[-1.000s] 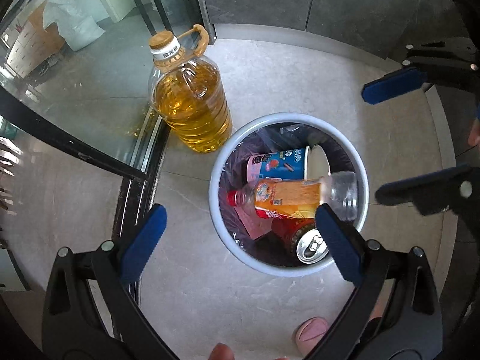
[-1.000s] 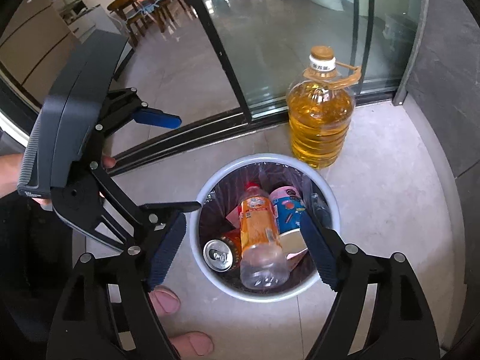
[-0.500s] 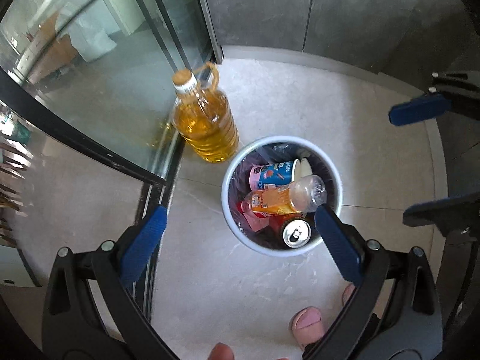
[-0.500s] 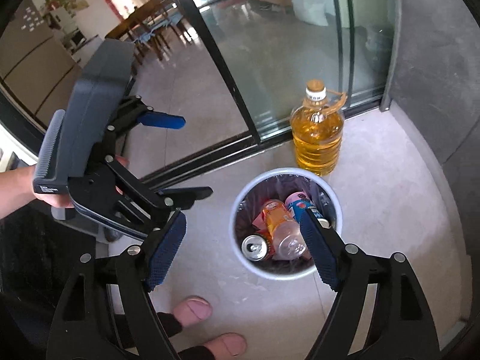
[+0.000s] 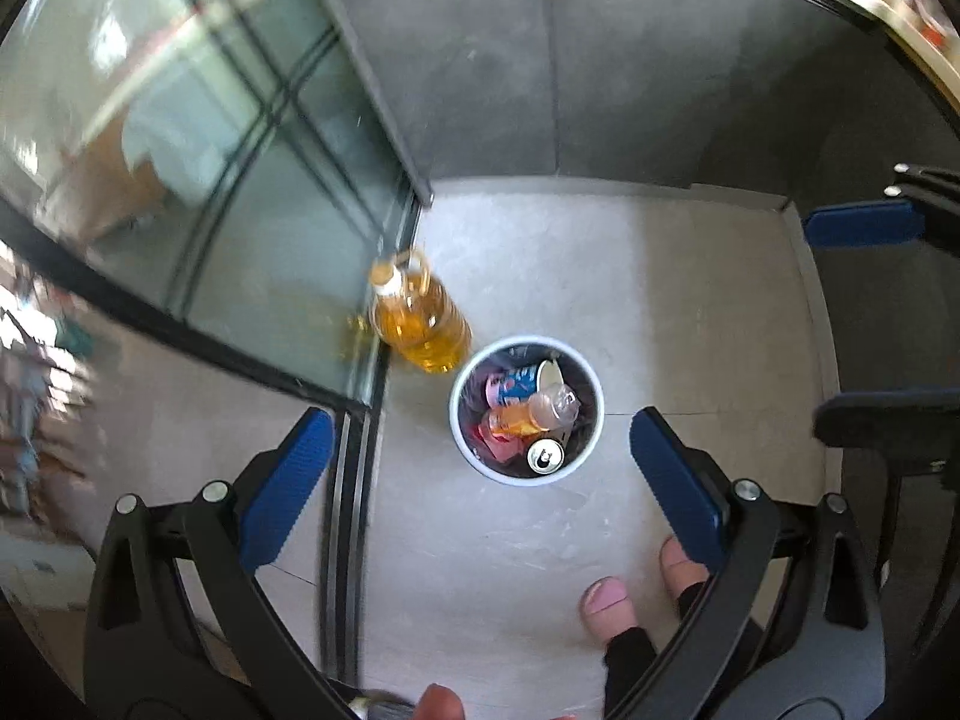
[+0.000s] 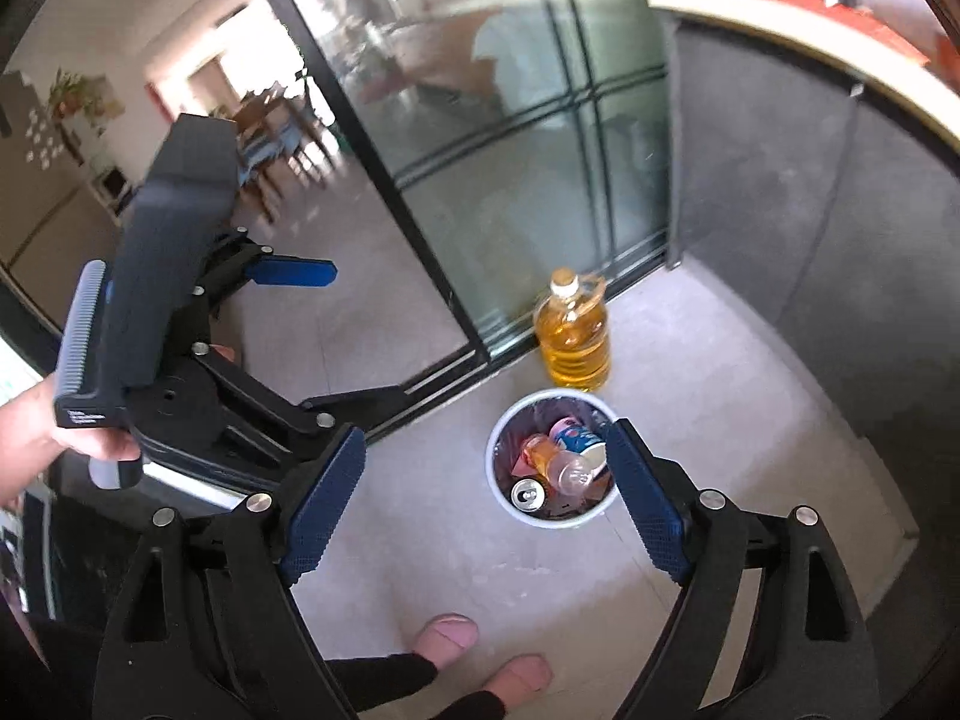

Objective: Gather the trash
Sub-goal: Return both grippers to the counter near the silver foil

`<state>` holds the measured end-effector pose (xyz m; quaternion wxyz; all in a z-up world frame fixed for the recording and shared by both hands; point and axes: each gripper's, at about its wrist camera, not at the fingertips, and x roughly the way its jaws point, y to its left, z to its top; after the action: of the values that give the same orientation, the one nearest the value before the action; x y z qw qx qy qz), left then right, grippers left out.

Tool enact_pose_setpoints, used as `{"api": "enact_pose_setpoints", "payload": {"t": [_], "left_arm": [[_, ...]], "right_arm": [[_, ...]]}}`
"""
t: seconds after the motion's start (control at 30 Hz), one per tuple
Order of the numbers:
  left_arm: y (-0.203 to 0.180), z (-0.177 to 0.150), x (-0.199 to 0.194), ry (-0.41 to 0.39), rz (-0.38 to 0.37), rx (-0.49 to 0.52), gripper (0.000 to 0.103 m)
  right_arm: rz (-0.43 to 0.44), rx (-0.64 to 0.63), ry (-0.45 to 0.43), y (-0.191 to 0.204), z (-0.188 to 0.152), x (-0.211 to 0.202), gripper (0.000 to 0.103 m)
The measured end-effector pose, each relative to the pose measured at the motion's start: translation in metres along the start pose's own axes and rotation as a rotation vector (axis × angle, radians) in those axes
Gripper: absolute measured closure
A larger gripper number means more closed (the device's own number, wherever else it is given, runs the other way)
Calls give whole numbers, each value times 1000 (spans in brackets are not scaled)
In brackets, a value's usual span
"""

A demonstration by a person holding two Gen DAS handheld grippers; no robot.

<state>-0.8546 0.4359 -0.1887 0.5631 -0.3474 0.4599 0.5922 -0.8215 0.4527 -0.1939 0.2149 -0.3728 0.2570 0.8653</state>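
A white bin (image 5: 458, 427) with a dark liner stands far below on the pale floor. In it lie an orange drink bottle (image 5: 522, 417), a blue and pink cup (image 5: 515, 383) and a silver can (image 5: 545, 456). My left gripper (image 5: 477, 426) hangs high above it, open and empty. The right gripper (image 5: 840, 318) shows at the right edge. In the right wrist view the same bin (image 6: 497, 468) lies below my right gripper (image 6: 486, 435), whose jaws are opening with nothing between them. The left gripper (image 6: 336, 336) is held in a hand at the left, open.
A big bottle of yellow oil (image 5: 420, 324) (image 6: 573, 342) stands beside the bin, against the glass sliding door (image 6: 510, 150). A dark grey wall (image 5: 600, 72) with a pale counter top (image 6: 780, 30) closes the corner. The person's pink slippers (image 5: 609, 600) (image 6: 447, 630) are near the bin.
Both grippers have risen well above the bin, which now looks much smaller. The counter top has come into view. The trash in the bin has not shifted.
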Motion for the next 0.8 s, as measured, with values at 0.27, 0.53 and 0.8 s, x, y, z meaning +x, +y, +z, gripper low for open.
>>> {"api": "enact_pose_setpoints", "payload": {"t": [0.27, 0.53, 0.8], "left_arm": [[-41, 37, -95, -107, -111, 150, 6], [-109, 53, -163, -229, -129, 348, 6], [-173, 47, -202, -286, -146, 480, 6]], "right_arm": [[-190, 134, -127, 11, -22, -128, 17], [-348, 219, -215, 16, -60, -227, 14], [-396, 308, -287, 13, -102, -293, 9]]}}
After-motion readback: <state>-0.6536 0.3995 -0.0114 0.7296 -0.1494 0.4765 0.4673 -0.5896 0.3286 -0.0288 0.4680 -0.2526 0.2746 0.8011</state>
